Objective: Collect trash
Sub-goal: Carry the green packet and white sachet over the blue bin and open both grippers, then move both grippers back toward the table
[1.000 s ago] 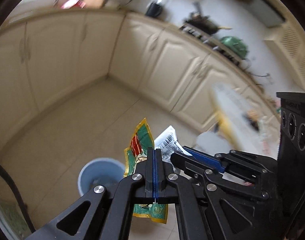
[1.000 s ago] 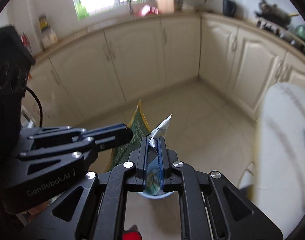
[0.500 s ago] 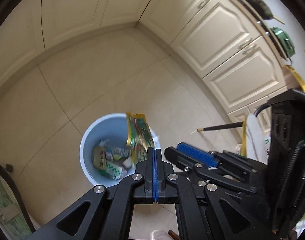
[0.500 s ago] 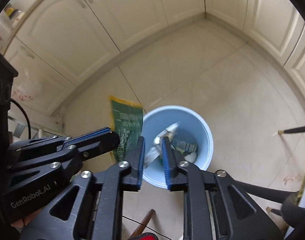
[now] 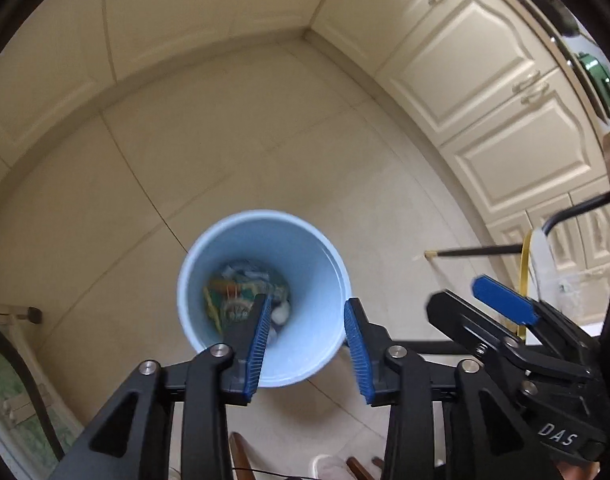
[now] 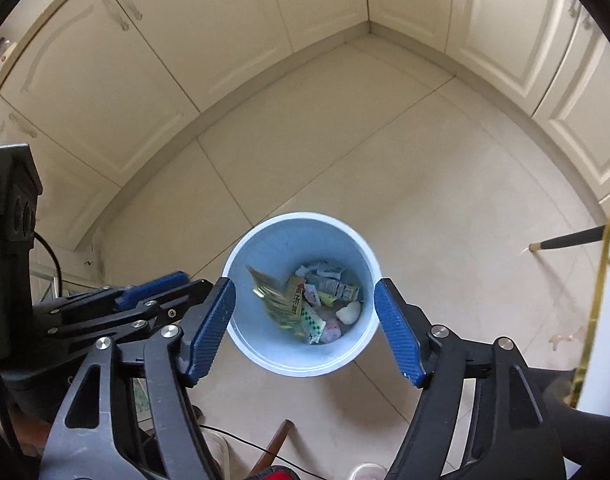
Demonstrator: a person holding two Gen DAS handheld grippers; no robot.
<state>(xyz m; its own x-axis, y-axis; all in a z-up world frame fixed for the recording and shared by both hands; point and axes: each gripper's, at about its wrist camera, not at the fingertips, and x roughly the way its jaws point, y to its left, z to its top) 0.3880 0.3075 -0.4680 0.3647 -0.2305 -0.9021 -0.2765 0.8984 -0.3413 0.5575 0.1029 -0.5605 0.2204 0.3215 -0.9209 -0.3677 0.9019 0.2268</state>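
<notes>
- Bin (image 6: pixel 301 364): a round, pale blue plastic pail, upright on the floor, its mouth open upward. It sits straight below the right gripper (image 6: pixel 305 326), framed between the two blue pads, which are apart from it. Under the left gripper (image 5: pixel 307 340) it lies slightly to the left, the left pad crossing its mouth.
- Trash (image 6: pixel 317 304): a loose heap on the bin's bottom, seen through the gap of the right gripper. A gold-green wrapper (image 6: pixel 277 300) lies tilted on the left of the heap; white crumpled scraps and small printed packets lie to its right.
</notes>
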